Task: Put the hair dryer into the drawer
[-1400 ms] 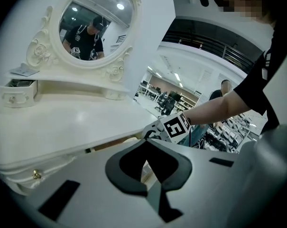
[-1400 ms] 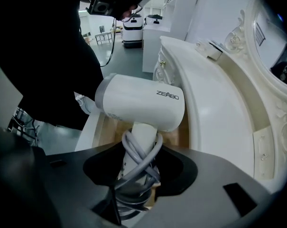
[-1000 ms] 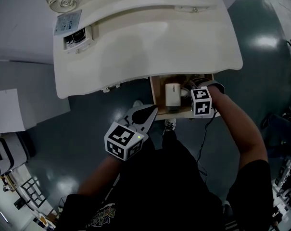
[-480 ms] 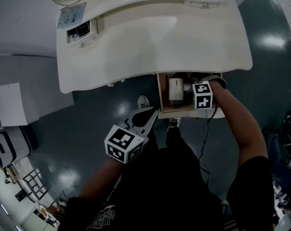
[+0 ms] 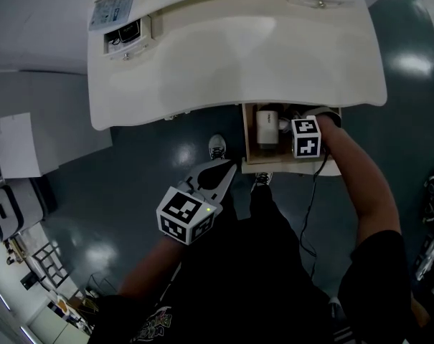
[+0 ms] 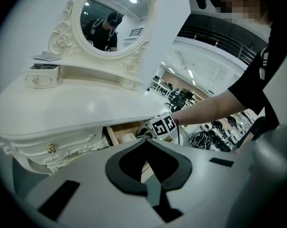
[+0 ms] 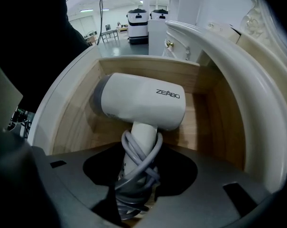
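Note:
The white hair dryer (image 7: 141, 101) has its body inside the open wooden drawer (image 7: 148, 68). Its handle, wound with grey cord (image 7: 136, 170), points back between the jaws of my right gripper (image 7: 138, 175), which are shut on it. From the head view the hair dryer (image 5: 267, 127) lies in the left half of the drawer (image 5: 247, 140) under the table's right end. The right gripper (image 5: 292, 129) reaches steeply down into the drawer. My left gripper (image 5: 227, 169) hangs lower, left of the drawer and apart from it. The left gripper (image 6: 145, 144) is shut and holds nothing.
The cream dressing table (image 5: 231, 49) overhangs the drawer; a small box with its own drawer (image 5: 123, 34) sits at its back left. An oval mirror (image 6: 112, 18) stands on it. A black cable (image 5: 306, 206) hangs below the right hand. My shoes (image 5: 218, 147) are on the dark floor.
My right gripper has sunk lower into the drawer with the hair dryer. The left gripper has shifted only slightly and stays shut.

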Action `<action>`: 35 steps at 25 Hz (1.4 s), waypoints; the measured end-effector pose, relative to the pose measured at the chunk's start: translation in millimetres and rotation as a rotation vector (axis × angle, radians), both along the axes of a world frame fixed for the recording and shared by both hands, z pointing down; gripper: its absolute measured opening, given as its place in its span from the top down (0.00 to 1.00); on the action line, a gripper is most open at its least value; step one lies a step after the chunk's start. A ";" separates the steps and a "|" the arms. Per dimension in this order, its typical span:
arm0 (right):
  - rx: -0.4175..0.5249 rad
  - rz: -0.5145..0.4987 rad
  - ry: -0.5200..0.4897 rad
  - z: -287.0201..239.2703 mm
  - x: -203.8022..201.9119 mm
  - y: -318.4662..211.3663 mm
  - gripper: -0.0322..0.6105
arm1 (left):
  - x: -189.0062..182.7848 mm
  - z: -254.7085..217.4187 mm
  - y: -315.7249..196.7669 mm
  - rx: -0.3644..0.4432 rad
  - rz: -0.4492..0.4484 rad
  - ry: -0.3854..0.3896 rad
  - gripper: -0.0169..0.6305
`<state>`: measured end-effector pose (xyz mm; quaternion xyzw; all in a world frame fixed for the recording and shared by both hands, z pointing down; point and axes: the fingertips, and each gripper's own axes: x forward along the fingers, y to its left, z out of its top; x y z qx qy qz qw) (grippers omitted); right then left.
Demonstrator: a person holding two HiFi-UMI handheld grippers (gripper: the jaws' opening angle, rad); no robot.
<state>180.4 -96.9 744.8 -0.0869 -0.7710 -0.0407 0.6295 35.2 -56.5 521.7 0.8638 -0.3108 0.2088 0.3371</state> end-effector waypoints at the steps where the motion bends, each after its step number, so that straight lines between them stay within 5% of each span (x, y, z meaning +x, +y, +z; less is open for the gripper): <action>1: 0.004 -0.006 0.004 1.2 0.4 -0.1 0.62 | -0.7 -0.1 0.8 0.000 -0.003 0.003 0.97; 12: 0.071 -0.047 0.011 10.8 0.5 -3.6 0.61 | -2.7 1.7 10.5 0.006 -0.017 -0.014 0.97; 23: 0.156 0.051 -0.073 -28.2 9.1 -3.1 0.60 | 9.0 -14.5 28.7 0.059 -0.036 -0.028 0.97; 27: 0.196 0.161 -0.184 -72.7 9.6 -0.7 0.60 | 17.9 -26.6 37.6 0.100 -0.047 -0.024 0.97; 29: 0.219 0.245 -0.267 -102.8 9.2 -0.1 0.74 | 20.9 -35.9 42.9 0.122 -0.059 -0.022 0.97; 31: 0.237 0.359 -0.381 -139.8 7.9 -0.8 0.87 | 22.2 -45.7 49.7 0.142 -0.074 -0.021 0.97; 35: 0.196 0.670 -0.670 -212.0 4.0 -2.4 0.90 | 16.5 -58.4 60.7 0.169 -0.109 -0.020 0.97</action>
